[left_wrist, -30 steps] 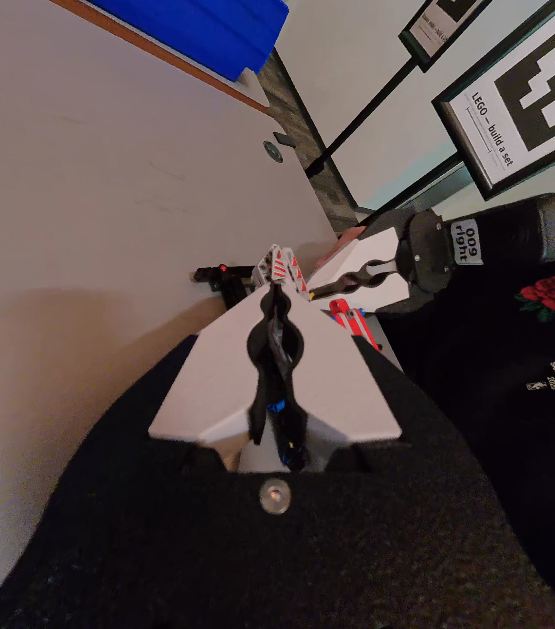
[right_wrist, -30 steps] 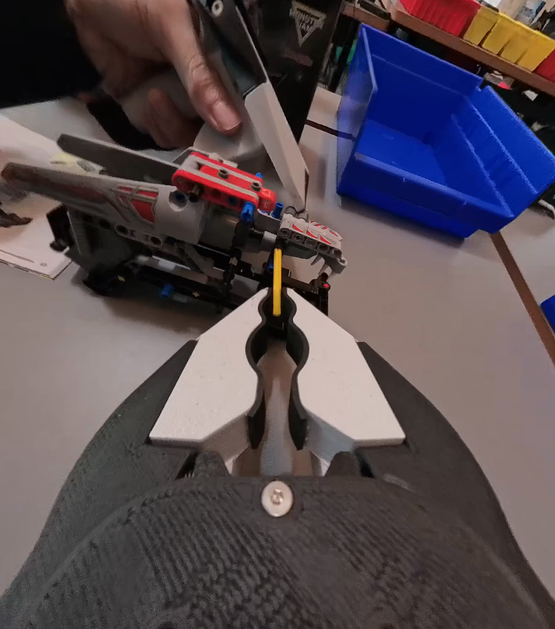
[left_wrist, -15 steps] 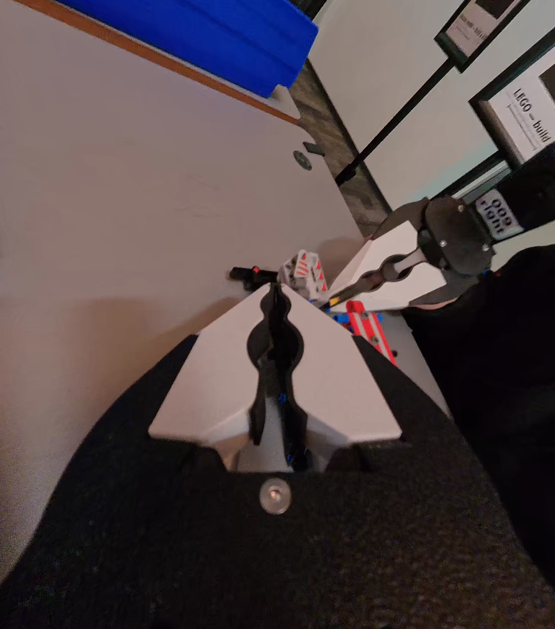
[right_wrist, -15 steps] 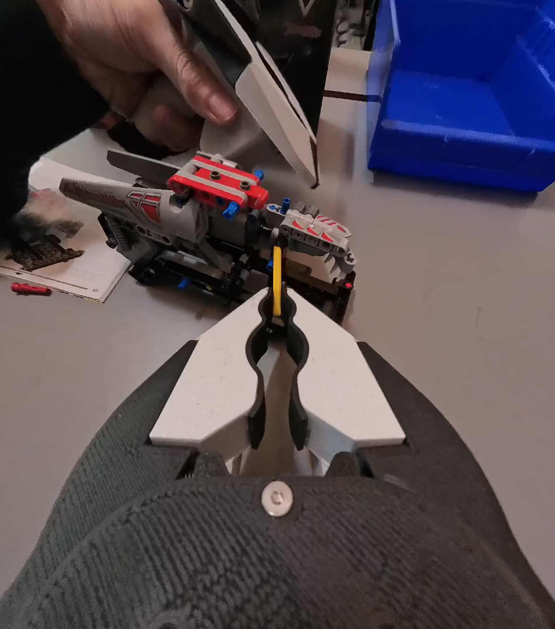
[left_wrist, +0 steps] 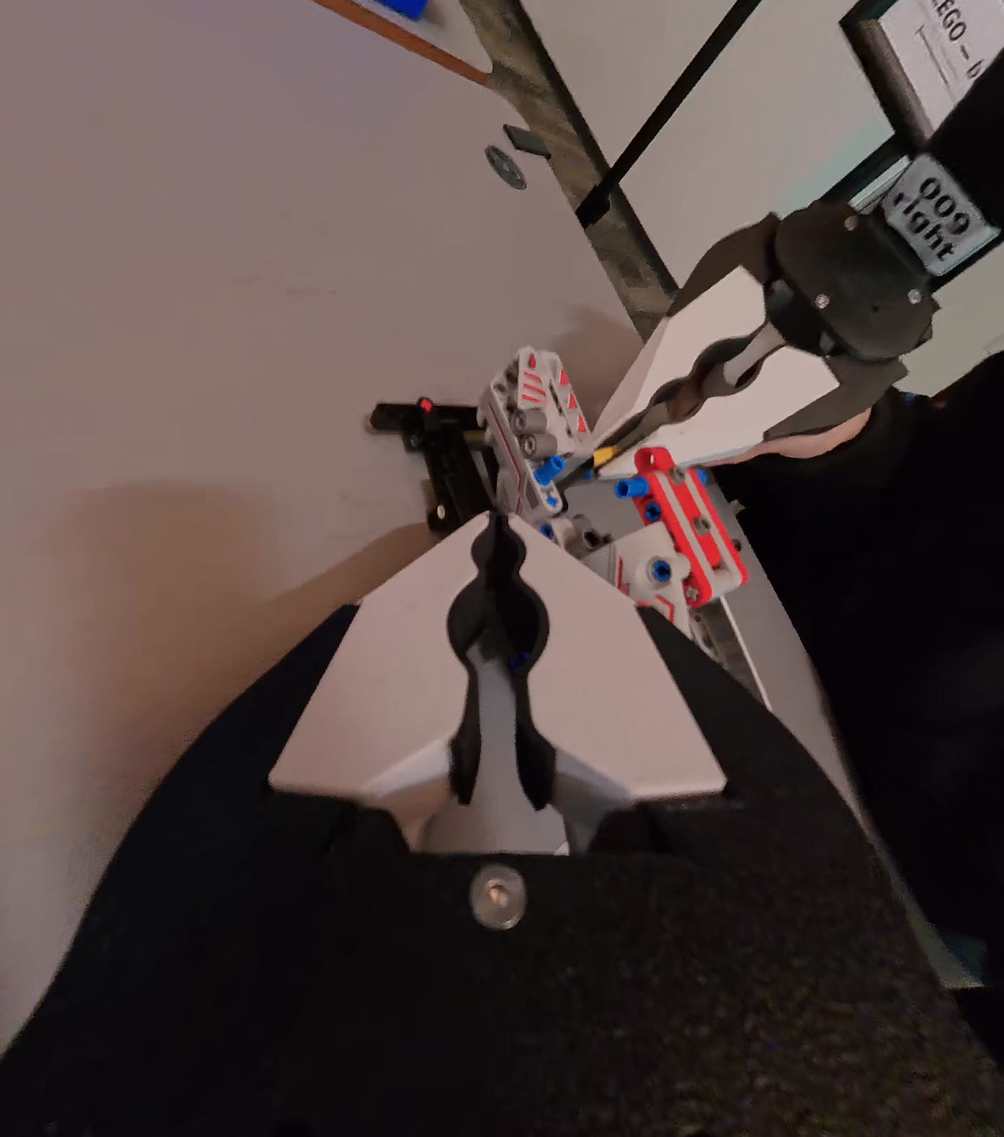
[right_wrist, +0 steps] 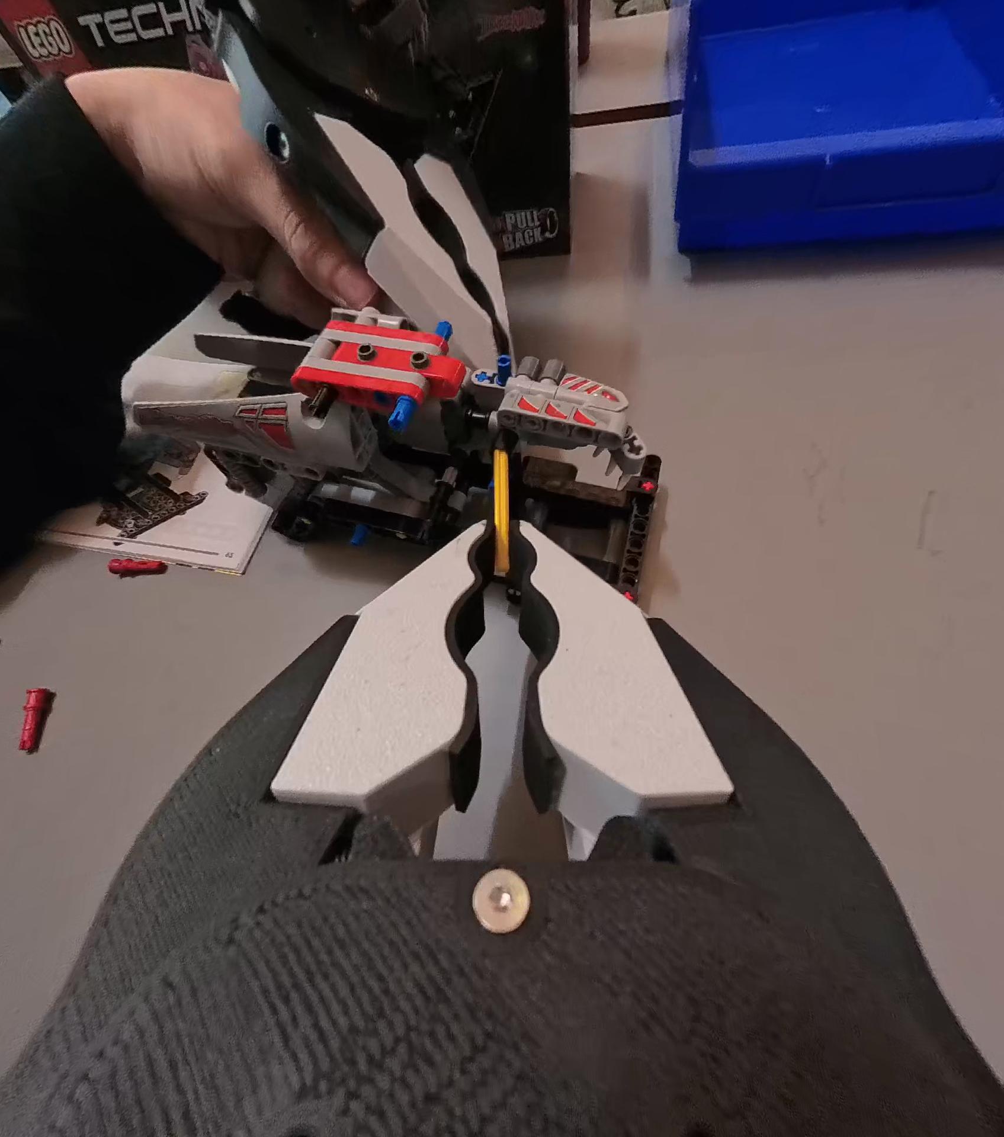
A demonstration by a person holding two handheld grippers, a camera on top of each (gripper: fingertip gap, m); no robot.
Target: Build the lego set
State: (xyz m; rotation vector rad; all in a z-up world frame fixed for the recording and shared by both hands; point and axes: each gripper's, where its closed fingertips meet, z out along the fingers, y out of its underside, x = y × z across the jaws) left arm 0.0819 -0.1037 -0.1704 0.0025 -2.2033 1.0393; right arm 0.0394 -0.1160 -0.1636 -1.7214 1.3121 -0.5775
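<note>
Spreading pale grey under everything, the tabletop (right_wrist: 856,554) carries a blue bin (right_wrist: 868,123) toward its far right corner, a dark box (right_wrist: 487,123) at the far edge, and the half-built lego model (right_wrist: 425,443) near the middle on an open booklet (right_wrist: 179,529). The right gripper (right_wrist: 500,541) has its jaws pinched on a thin yellow rod (right_wrist: 500,492) whose far end meets the model's grey-and-red front piece (right_wrist: 561,406), while the left gripper (right_wrist: 502,344), held by a hand (right_wrist: 210,197), touches the model's top with jaws nearly together, gripping nothing I can make out. Two small red pins (right_wrist: 34,718) lie loose toward the left edge.
</note>
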